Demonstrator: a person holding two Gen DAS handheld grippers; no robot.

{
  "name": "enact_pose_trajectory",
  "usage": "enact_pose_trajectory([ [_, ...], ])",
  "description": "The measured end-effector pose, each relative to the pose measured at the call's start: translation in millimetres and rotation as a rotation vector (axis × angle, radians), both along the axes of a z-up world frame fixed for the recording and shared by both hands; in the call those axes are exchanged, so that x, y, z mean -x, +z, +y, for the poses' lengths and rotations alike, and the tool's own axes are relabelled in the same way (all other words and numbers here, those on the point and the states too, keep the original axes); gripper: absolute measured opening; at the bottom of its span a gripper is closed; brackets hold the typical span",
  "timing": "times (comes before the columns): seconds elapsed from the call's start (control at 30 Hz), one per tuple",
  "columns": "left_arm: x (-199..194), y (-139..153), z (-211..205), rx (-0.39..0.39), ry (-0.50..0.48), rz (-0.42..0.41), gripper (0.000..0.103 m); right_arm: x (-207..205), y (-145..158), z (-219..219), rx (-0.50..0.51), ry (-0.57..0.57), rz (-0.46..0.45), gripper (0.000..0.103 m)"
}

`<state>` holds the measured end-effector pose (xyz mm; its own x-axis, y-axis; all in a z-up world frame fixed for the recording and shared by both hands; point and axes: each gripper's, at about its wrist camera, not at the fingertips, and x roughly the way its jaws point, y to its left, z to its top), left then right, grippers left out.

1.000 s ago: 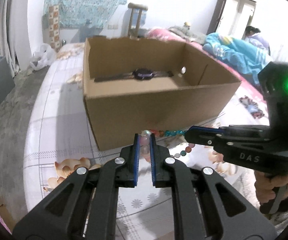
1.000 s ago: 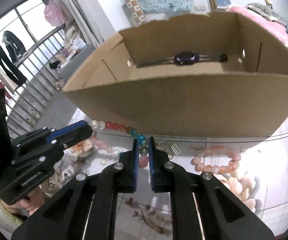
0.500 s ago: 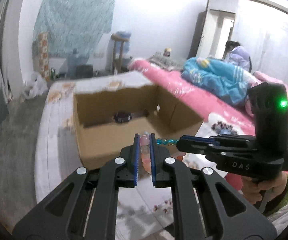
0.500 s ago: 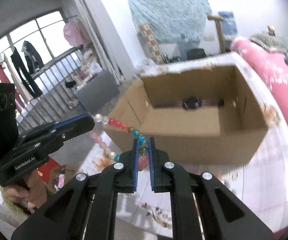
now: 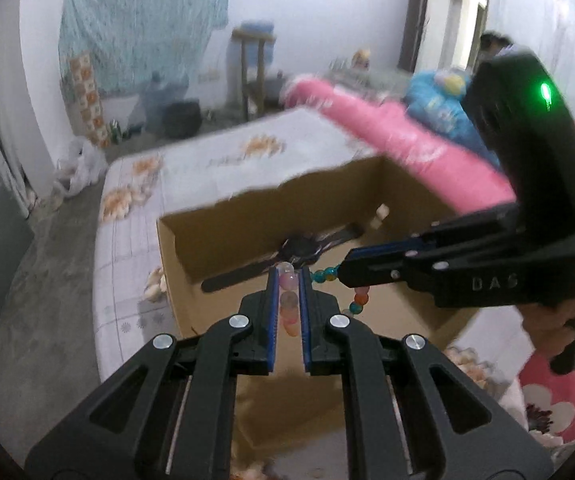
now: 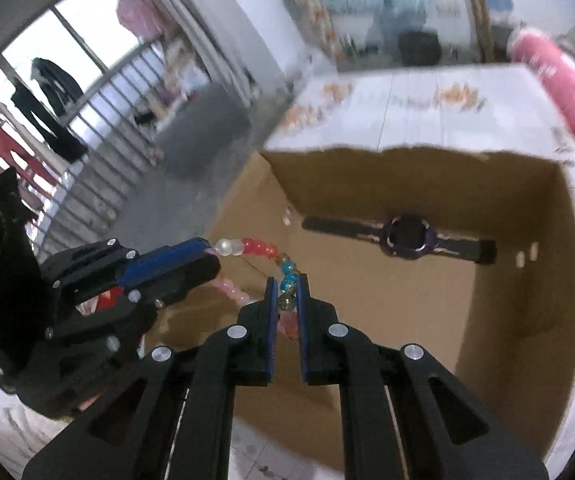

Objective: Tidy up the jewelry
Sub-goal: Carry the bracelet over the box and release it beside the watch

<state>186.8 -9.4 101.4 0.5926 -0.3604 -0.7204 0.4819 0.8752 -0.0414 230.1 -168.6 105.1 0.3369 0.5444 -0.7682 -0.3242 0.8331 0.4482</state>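
Observation:
A multicoloured bead bracelet (image 6: 261,249) hangs stretched between both grippers above the open cardboard box (image 6: 527,320). My left gripper (image 5: 288,276) is shut on its pink and clear beads (image 5: 288,280). My right gripper (image 6: 286,284) is shut on its teal and green beads; it shows at the right of the left wrist view (image 5: 345,266). The left gripper shows at the left of the right wrist view (image 6: 207,254). A dark wristwatch (image 6: 405,238) lies flat on the box floor, also seen in the left wrist view (image 5: 301,246).
The box (image 5: 191,240) sits on a white floral bedspread (image 5: 191,168). A pink quilt (image 5: 387,128) lies at the right. Beyond the bed are a grey floor, a wooden stool (image 5: 253,68) and a window with railings (image 6: 87,120).
Both grippers have lifted the bracelet off the bedspread and carried it up and forward over the box opening. The views now look down into the box.

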Motion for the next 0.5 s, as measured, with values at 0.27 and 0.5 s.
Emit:
enact_pose_trajectory([
  [0.27,-28.8,-35.6,-5.1,-0.132,0.014,0.117,0.010,-52.4,-57.1,22.9,0.067,0.028,0.252,0.010],
  [0.5,-25.5,-32.9,0.2,-0.115,0.031,0.122,0.023,-55.7,-59.7,15.6,0.047,0.003,0.263,0.011],
])
